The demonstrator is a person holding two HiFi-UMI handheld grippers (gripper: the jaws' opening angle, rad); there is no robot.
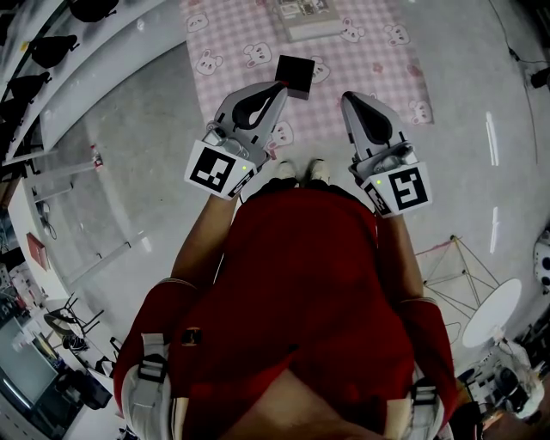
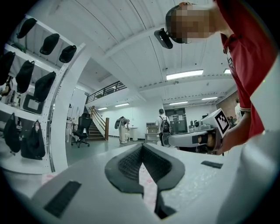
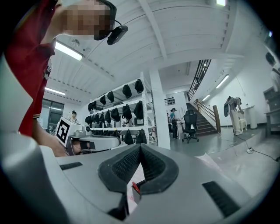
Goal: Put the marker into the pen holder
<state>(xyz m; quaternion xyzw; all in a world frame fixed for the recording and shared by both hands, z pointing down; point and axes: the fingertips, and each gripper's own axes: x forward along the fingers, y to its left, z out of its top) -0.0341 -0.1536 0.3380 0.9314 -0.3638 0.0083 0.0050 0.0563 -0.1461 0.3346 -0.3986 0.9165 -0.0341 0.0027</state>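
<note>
Seen from above, the black square pen holder [image 1: 295, 76] stands on a pink checked cloth [image 1: 241, 34] ahead of the person. I cannot make out the marker in the head view. My left gripper [image 1: 279, 87] is held at chest height with its tip near the holder's left corner. Its jaws meet at the tips [image 2: 141, 147] with nothing between them. My right gripper [image 1: 348, 97] is level beside it, its jaw tips also together [image 3: 140, 147]. A small red-tipped thing [image 3: 136, 187] shows low in the gap behind them; I cannot tell what it is.
A pale box [image 1: 305, 17] lies at the cloth's far edge. White shelves with black bags [image 1: 51, 47] run along the left. A round white table [image 1: 491, 314] and a wire frame [image 1: 455, 262] stand at the right. People [image 2: 164, 127] stand far off.
</note>
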